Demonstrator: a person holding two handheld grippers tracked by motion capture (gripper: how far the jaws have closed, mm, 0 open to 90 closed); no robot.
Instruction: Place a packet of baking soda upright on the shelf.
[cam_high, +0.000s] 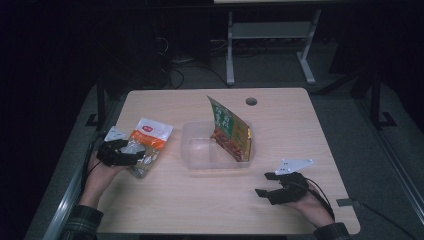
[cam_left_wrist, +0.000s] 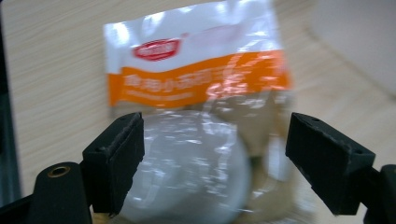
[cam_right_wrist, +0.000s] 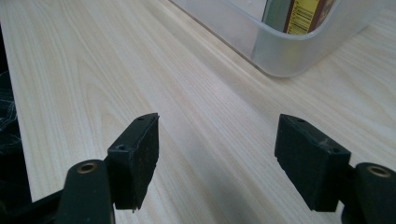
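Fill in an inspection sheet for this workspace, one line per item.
Surface: light wooden table, round cable hole near its far edge.
Job's things: orange-and-white snack bag lying flat at the left; clear plastic bin at centre; green-and-red snack packet standing tilted inside it.
Clutter: nothing seen.
Grippers: left tongs open, straddling the orange-and-white snack bag; whether the pads touch it is unclear. Right tongs open, empty, over bare table.
Cables: one trails off the table's right corner; a tangle lies on the floor behind.
Surroundings: dark room, white desk frame beyond.
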